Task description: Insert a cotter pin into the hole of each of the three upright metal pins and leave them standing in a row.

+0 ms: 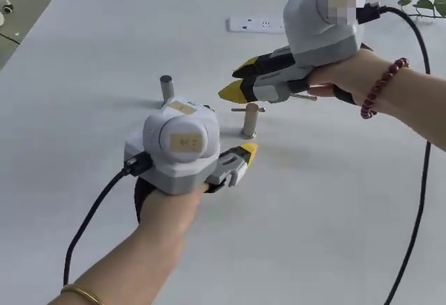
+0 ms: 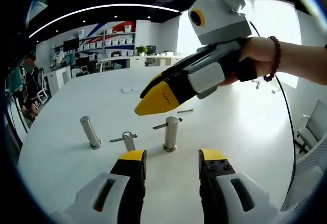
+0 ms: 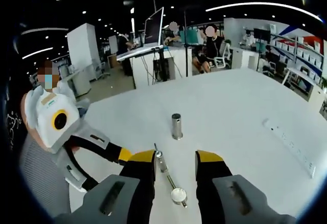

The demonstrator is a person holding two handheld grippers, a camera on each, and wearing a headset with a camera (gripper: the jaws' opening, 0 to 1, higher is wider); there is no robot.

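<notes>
While left gripper [image 2: 172,156] and right gripper [image 3: 176,157] hover, jaws apart, two metal pins [image 2: 171,134] hold cotter pins [image 2: 160,126].

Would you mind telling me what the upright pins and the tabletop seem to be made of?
The upright pins look like bare metal, likely steel: grey, smooth, with a dull sheen. The tabletop looks like white matte laminate or painted board, even and grainless; I cannot tell which.

A big white table [image 1: 334,214] has a white power strip [image 1: 254,24] lying flat on it. On the near side of the power strip three metal pins stand in a row: a bare pin [image 2: 90,132], then a middle pin [image 2: 129,141] and an end pin [image 2: 171,133], each with a thin pin pushed through its top. A loose cotter pin [image 2: 185,111] lies closer to the power strip.
</notes>
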